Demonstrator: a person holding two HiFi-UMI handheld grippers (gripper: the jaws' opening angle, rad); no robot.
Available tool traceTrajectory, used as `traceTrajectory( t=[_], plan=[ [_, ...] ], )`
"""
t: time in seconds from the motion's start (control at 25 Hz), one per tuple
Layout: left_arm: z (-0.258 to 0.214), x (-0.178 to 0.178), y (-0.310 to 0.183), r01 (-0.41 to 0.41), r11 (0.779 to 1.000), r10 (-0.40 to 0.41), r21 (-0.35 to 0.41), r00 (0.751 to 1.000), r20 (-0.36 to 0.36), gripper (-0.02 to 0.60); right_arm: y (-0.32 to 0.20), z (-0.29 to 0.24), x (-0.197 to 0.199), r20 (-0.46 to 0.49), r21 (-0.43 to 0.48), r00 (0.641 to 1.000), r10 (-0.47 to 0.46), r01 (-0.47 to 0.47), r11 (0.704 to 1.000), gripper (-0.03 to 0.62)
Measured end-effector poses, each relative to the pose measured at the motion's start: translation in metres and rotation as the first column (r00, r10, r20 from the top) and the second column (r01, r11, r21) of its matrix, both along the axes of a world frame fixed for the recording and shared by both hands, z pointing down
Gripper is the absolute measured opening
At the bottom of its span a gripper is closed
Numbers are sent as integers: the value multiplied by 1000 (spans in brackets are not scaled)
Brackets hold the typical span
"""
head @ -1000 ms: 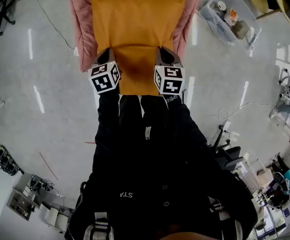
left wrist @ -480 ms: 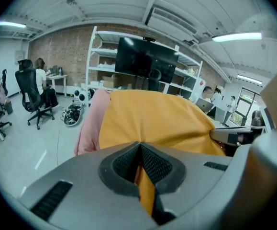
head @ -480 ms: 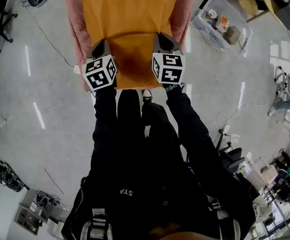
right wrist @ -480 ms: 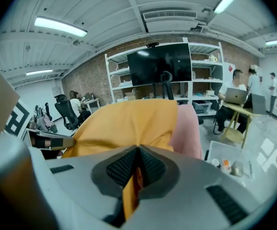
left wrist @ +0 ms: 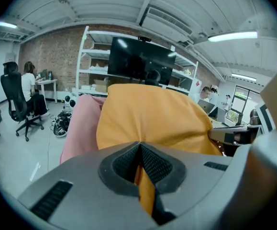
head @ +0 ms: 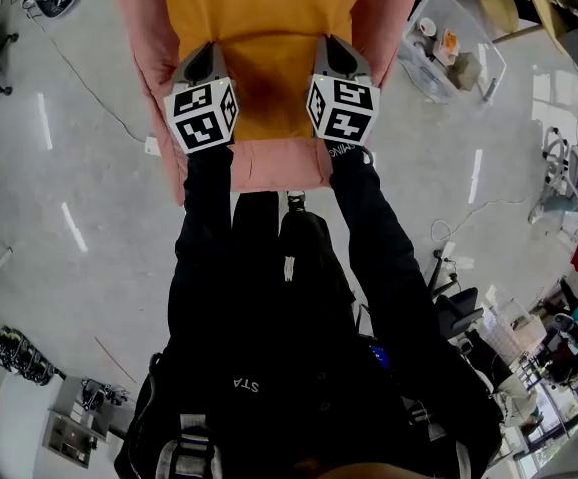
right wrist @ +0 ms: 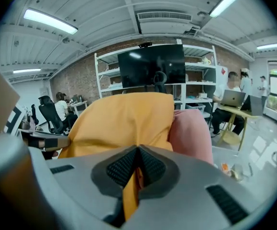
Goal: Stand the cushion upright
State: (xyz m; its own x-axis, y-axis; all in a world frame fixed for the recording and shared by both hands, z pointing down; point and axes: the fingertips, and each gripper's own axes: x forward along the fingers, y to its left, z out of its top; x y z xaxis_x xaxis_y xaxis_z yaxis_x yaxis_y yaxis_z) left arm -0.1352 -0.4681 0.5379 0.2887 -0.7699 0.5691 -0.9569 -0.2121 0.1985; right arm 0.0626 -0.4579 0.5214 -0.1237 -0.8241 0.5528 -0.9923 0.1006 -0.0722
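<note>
An orange cushion (head: 267, 38) hangs between my two grippers above a pink armchair (head: 279, 163), whose front edge shows just below the cushion's near edge. My left gripper (head: 205, 60) is shut on the cushion's near left corner and my right gripper (head: 332, 54) on its near right corner. In the left gripper view, orange fabric is pinched between the pads of the left gripper (left wrist: 139, 150), and the cushion (left wrist: 152, 119) bulges ahead with the pink armchair (left wrist: 83, 123) to its left. The right gripper (right wrist: 137, 153) pinches the cushion (right wrist: 124, 119) likewise, with the armchair (right wrist: 191, 133) to its right.
A clear plastic bin (head: 448, 43) with small items stands on the floor right of the armchair. An office chair (head: 453, 312) is at the right, and a cable (head: 89, 58) runs over the floor at the left. Behind the armchair stands a white shelf with a dark screen (left wrist: 140, 61).
Both grippers have carried the cushion forward, further over the pink armchair. The armchair's front edge now shows below the cushion. Both grips are unchanged.
</note>
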Motion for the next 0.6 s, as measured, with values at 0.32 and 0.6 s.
traceTrajectory(
  t=[0.32,0.6],
  plan=[
    [92,6,11,-58,986,62,-155,998,21,8,14,95,7,-59,-198,998,-18,6,980,20],
    [105,9,20,-77,975,84,-206,996,25,26,25,110,20,-76,-268,997,-9,-12,963,89]
  ],
)
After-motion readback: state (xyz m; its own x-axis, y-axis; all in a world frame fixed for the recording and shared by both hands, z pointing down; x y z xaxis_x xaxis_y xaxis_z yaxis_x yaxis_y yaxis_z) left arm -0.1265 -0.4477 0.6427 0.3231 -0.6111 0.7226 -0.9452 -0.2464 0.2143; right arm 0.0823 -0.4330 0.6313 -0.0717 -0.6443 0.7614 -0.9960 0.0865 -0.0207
